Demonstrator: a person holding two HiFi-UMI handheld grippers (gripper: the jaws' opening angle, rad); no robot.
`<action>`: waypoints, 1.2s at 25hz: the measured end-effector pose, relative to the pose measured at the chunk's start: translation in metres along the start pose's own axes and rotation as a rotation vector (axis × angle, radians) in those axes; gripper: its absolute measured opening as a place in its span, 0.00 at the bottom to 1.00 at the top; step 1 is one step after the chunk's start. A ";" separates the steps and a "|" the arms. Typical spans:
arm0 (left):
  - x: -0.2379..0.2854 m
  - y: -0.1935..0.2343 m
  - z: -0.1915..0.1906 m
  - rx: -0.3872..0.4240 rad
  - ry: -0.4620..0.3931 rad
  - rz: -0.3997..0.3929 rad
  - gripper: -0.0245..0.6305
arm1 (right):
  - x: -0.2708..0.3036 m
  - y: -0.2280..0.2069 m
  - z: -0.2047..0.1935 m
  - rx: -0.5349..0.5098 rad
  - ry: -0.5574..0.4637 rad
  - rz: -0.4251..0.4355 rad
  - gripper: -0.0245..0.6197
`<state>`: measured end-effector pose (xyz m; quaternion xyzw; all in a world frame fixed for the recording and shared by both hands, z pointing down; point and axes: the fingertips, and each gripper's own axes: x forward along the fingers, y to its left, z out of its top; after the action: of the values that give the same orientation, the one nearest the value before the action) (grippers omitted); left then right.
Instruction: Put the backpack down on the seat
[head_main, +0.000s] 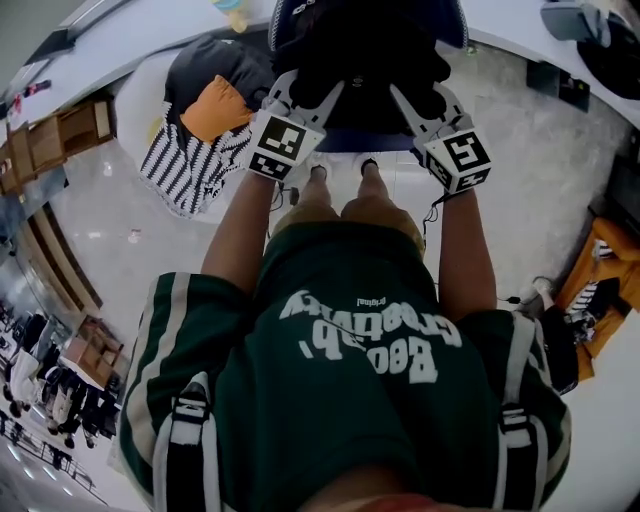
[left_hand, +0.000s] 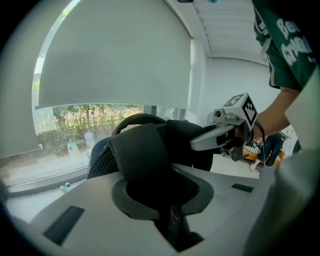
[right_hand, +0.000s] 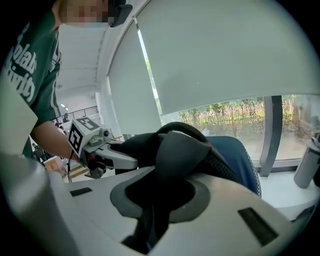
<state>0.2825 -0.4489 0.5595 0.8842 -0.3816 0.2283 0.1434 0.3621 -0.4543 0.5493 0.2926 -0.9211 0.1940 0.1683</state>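
Head view first: left gripper (head_main: 308, 90) and right gripper (head_main: 420, 97) flank the black backpack (head_main: 368, 50), one on each side. It is over the blue chair seat (head_main: 372, 141), set back from the seat's front edge. Whether its base already bears on the seat I cannot tell. The risk, as I judge it, is a release before the seat takes the weight. The bag could then tip over the front edge and slide down toward the person's feet. Only this view shows the seat, and the striped cloth (head_main: 180, 165) on the floor at left.

Left gripper view: the jaws stand nearly together, pinching a padded strap (left_hand: 142, 155) that fills the narrow gap between them. A thick, soft strap may creep out of such a pinch, dropping that side and twisting the bag. This view adds the carry handle (left_hand: 137, 118) arching over the top, which the head view does not show.

Right gripper view: these jaws are likewise drawn in on the second strap (right_hand: 182, 150). The chair backrest (right_hand: 235, 155) shows close behind the pack, so a snag there is possible. The seat surface appears in neither gripper view.
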 end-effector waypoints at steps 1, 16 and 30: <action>-0.003 -0.002 0.004 0.008 -0.006 -0.001 0.17 | -0.003 0.005 0.008 0.013 -0.023 0.009 0.16; -0.105 -0.023 0.076 0.004 -0.181 0.043 0.17 | -0.044 0.097 0.098 -0.047 -0.169 0.018 0.16; -0.209 -0.030 0.154 0.109 -0.338 0.054 0.17 | -0.084 0.177 0.188 -0.192 -0.310 -0.041 0.16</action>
<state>0.2241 -0.3675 0.3182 0.9058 -0.4109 0.1005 0.0231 0.2830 -0.3665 0.3049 0.3204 -0.9441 0.0542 0.0552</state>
